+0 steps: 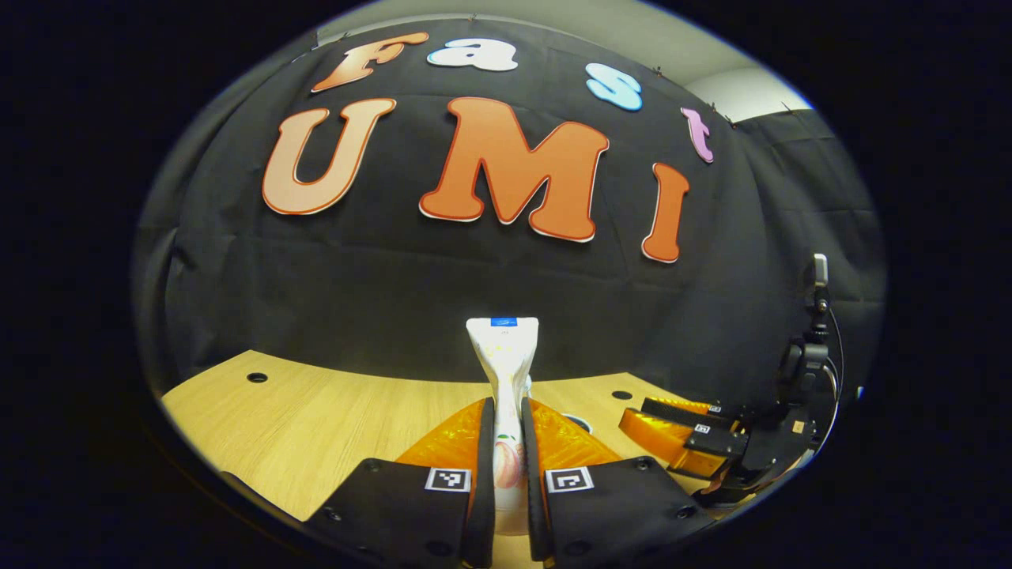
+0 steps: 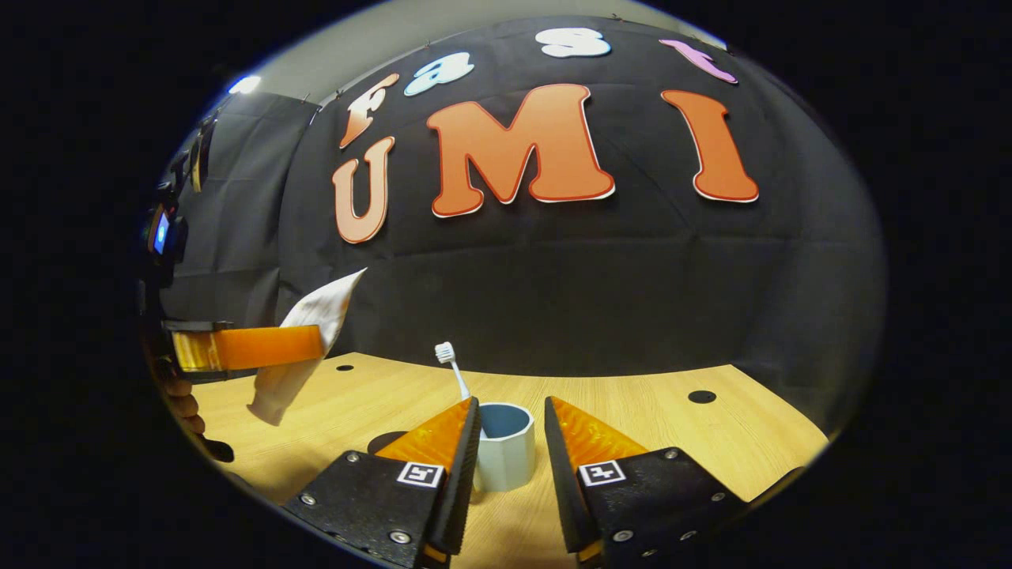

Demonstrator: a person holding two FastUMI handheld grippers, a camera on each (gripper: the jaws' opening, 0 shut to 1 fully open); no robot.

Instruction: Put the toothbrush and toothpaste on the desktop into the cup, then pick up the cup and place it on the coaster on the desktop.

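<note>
I am pinching the toothpaste [image 1: 504, 371] upright in my left gripper [image 1: 507, 442], aloft at nine o'clock of the cup [image 2: 504, 454], which is holding the toothbrush [image 2: 453, 367] between my spread right gripper [image 2: 510, 442]; next, I judge, lowering it in.

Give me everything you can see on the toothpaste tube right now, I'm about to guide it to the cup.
The toothpaste tube is a soft white tube with a flat crimped end carrying a blue strip and a fruit picture lower down. The left gripper clamps it mid-body, both fingers pressing in so it pinches narrow there. In the left gripper view it stands crimp-up; in the right gripper view it hangs tilted above the wooden desktop, clear of it, left of the cup holding the toothbrush. Its cap end is hidden.
</note>
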